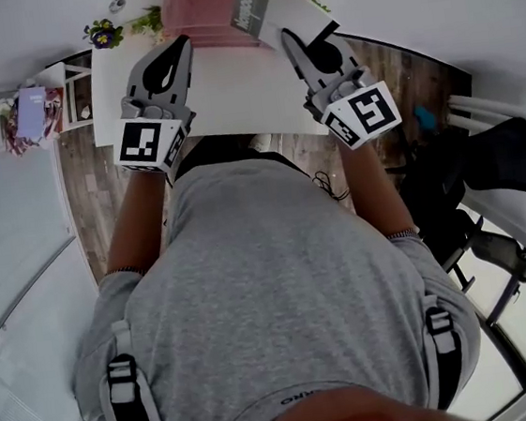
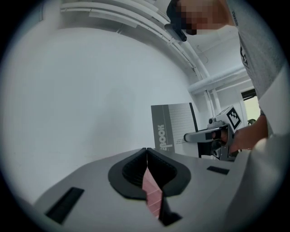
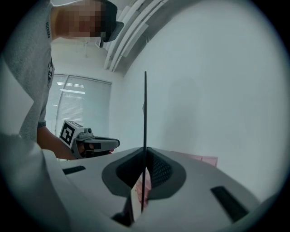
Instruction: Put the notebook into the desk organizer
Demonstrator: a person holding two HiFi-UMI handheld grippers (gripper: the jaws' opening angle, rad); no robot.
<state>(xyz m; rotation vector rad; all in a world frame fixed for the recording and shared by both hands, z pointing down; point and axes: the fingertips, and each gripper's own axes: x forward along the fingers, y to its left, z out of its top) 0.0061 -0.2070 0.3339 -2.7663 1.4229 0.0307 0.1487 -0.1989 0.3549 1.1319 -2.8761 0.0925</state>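
1. Where the right gripper point(image 3: 145, 150) clamps it, the notebook point(image 3: 145, 108) shows only as a thin dark edge rising straight up between the jaws. The jaws are pressed together on that cover edge.
2. In the left gripper view the notebook point(image 2: 174, 129) is upright and lifted against the white wall point(image 2: 90, 99). It has a grey spine strip with print and a pale cover beside it, and the right gripper point(image 2: 188, 137) has hold of its lower right part.
3. In the head view the notebook point(image 1: 268, 6) is held off the table at the far side. Its spine side is against or just beside the desk organizer (cannot tell whether any of it is inside).
4. The desk organizer point(image 1: 198, 9) is pink and sits at the far edge of the white table point(image 1: 231, 95). The left gripper point(image 1: 181, 40) meets it at its near left edge, and the right gripper point(image 1: 286, 34) is on the notebook's near edge.
5. The left gripper point(image 2: 146, 152) has its jaws closed, pinching a thin pink panel point(image 2: 152, 190) with faint lines on it (it reads as the organizer's wall).
6. In the right gripper view a pink corner of the organizer point(image 3: 201, 159) shows behind the jaws. The left gripper point(image 3: 113, 144) is off to the side, about level.
7. Nearer the camera is a marker cube point(image 1: 151, 142) on each gripper, and below them the person's grey T-shirt point(image 1: 272, 289).
8. At the edges are flowers point(image 1: 103, 32) at the table's far left corner, a white shelf point(image 1: 35, 113) with small items to the left, and wooden floor point(image 1: 87, 197).
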